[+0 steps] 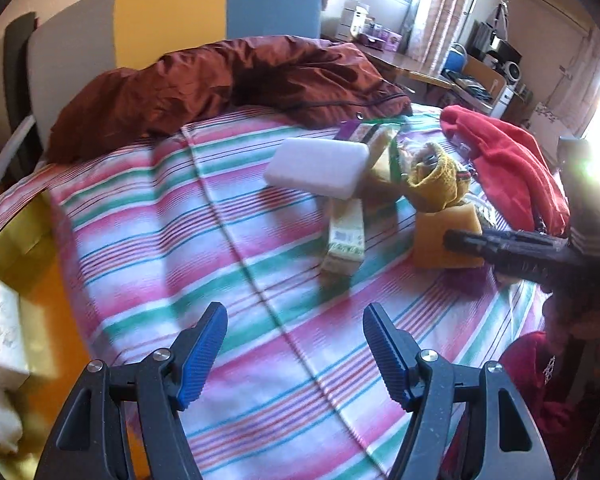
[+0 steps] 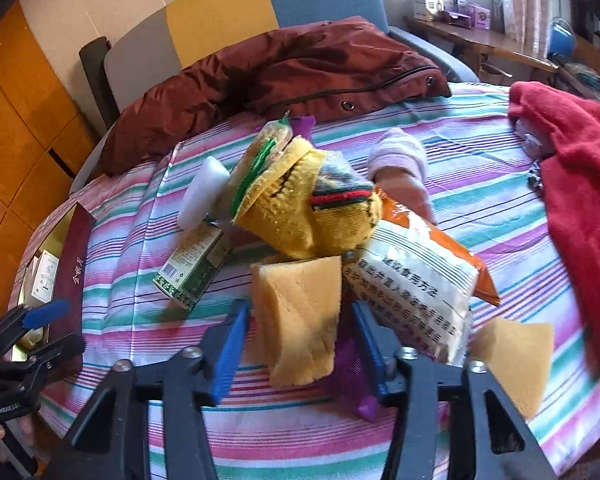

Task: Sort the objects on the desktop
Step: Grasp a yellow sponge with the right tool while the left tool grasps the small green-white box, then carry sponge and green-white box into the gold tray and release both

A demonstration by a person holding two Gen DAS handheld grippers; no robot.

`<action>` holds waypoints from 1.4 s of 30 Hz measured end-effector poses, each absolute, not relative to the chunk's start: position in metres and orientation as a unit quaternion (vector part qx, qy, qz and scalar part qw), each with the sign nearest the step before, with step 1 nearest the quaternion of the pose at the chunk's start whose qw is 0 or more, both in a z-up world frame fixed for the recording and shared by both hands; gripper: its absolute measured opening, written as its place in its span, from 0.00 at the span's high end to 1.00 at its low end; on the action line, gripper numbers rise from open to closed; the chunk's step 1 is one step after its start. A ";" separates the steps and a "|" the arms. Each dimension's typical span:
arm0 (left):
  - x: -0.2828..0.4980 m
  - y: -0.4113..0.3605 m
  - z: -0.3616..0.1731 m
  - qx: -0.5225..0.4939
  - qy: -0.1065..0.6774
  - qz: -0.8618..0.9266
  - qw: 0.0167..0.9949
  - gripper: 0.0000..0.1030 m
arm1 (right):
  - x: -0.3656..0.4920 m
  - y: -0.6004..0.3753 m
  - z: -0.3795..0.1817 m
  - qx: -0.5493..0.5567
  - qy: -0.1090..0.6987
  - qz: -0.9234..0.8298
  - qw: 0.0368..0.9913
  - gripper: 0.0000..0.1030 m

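Observation:
A pile of objects lies on the striped cloth (image 1: 172,220): a white foam block (image 1: 318,167), a green carton (image 1: 344,240), a yellow knit sock (image 2: 304,204), a yellow sponge (image 2: 300,316) and a printed snack bag (image 2: 416,288). My left gripper (image 1: 294,350) is open and empty over bare cloth, short of the pile. My right gripper (image 2: 300,344) is open, its blue pads on either side of the yellow sponge without squeezing it. The right gripper also shows in the left wrist view (image 1: 512,248) against the sponge (image 1: 444,236).
A dark red jacket (image 1: 228,84) lies across the back. A red garment (image 2: 572,184) lies at the right. An open maroon box (image 2: 66,264) sits at the left edge. A second sponge piece (image 2: 516,364) and a purple item (image 2: 352,380) lie near the right gripper.

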State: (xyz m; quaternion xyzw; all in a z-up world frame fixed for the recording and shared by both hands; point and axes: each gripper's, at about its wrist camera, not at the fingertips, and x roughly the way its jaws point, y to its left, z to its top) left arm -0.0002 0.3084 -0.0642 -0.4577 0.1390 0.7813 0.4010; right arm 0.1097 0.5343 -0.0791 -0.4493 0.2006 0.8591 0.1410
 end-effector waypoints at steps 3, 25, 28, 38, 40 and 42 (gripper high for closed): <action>-0.007 0.323 -0.068 -0.463 0.124 0.767 0.427 0.25 | 0.107 0.529 -0.081 -0.451 0.187 0.863 0.131 0.65; -0.041 0.411 -0.111 -0.479 0.218 0.740 0.418 0.34 | 0.102 0.509 -0.075 -0.446 0.137 0.879 0.097 0.63; -0.043 0.414 -0.114 -0.477 0.219 0.742 0.418 0.36 | 0.102 0.509 -0.074 -0.445 0.136 0.879 0.099 0.63; -0.044 0.395 -0.108 -0.478 0.172 0.757 0.411 0.71 | 0.103 0.506 -0.072 -0.442 0.124 0.883 0.096 0.66; -0.037 0.384 -0.099 -0.471 0.163 0.762 0.414 0.71 | 0.103 0.503 -0.069 -0.436 0.121 0.888 0.085 0.66; -0.031 0.373 -0.090 -0.464 0.150 0.769 0.414 0.71 | 0.103 0.498 -0.067 -0.431 0.115 0.891 0.077 0.66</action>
